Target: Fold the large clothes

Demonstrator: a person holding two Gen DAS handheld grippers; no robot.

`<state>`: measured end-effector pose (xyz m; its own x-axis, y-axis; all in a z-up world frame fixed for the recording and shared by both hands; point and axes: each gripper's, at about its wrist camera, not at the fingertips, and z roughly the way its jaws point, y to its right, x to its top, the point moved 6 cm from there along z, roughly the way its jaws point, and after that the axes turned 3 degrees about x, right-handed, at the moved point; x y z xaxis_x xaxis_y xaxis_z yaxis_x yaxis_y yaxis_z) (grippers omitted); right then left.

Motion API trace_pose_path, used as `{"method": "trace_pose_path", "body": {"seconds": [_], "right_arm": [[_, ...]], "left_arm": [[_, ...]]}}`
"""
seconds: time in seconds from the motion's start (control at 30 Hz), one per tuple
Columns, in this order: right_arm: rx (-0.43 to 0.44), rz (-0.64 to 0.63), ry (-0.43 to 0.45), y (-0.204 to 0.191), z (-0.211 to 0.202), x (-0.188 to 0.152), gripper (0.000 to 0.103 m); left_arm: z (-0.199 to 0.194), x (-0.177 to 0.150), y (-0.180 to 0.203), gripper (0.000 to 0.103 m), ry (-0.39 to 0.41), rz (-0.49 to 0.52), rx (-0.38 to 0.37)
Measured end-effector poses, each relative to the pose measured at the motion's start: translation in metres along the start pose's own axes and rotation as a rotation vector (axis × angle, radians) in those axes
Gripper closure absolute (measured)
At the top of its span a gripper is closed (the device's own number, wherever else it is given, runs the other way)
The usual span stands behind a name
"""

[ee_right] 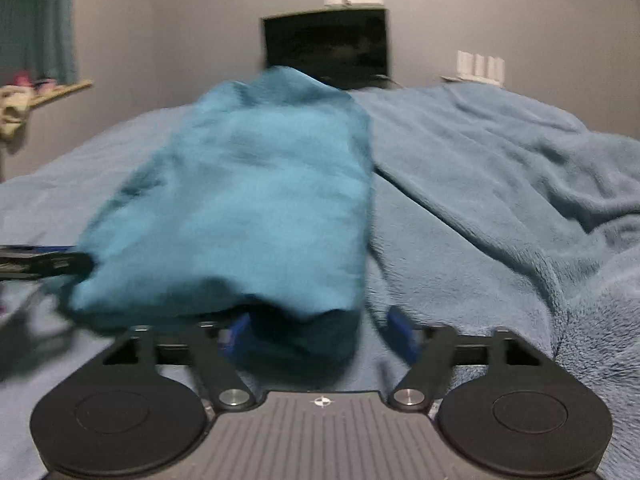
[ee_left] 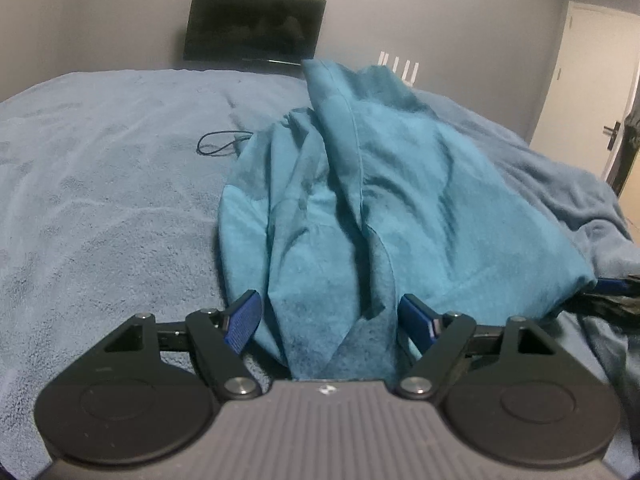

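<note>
A teal garment [ee_left: 360, 200] lies bunched on the grey-blue blanket [ee_left: 100, 180] of a bed. My left gripper [ee_left: 328, 320] is open, its blue fingers [ee_left: 242, 320] on either side of the garment's near edge, with cloth between them. My right gripper [ee_right: 316, 332] is open too, with the garment's near end [ee_right: 248, 208] lying between its blue fingers [ee_right: 402, 332]; this view is blurred. The right gripper's tip shows at the garment's right edge in the left wrist view [ee_left: 612, 292], and the left gripper's tip at the left edge in the right wrist view [ee_right: 44, 262].
A black cord [ee_left: 220, 145] lies on the blanket left of the garment. A dark TV [ee_left: 254, 26] hangs on the far wall. A white door [ee_left: 592, 80] stands at the right. The blanket is rumpled on the right side [ee_right: 520, 184].
</note>
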<state>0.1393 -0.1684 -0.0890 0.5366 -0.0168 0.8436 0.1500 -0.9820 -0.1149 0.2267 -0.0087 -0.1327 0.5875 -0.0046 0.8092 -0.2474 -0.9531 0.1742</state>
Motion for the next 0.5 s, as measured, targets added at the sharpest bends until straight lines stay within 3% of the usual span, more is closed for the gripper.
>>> {"method": "trace_pose_path", "body": {"seconds": [0.1, 0.2, 0.3, 0.37, 0.5], "right_arm": [[0.051, -0.095, 0.106, -0.017, -0.039, 0.007, 0.020], [0.026, -0.163, 0.185, -0.030, -0.049, 0.022, 0.022], [-0.002, -0.227, 0.179, -0.041, -0.031, 0.023, 0.037], [-0.009, -0.247, 0.120, -0.045, -0.009, 0.014, 0.046], [0.017, -0.275, 0.058, -0.050, 0.018, 0.005, 0.042]], "left_arm": [[-0.001, 0.000, -0.001, 0.026, -0.001, -0.016, -0.009], [-0.001, -0.001, -0.002, 0.026, -0.006, -0.016, -0.008], [0.001, 0.000, 0.000, 0.026, -0.010, -0.006, -0.002], [0.002, 0.000, -0.001, 0.026, -0.016, -0.007, 0.001], [0.010, -0.001, 0.000, 0.026, -0.033, 0.004, 0.007]]}}
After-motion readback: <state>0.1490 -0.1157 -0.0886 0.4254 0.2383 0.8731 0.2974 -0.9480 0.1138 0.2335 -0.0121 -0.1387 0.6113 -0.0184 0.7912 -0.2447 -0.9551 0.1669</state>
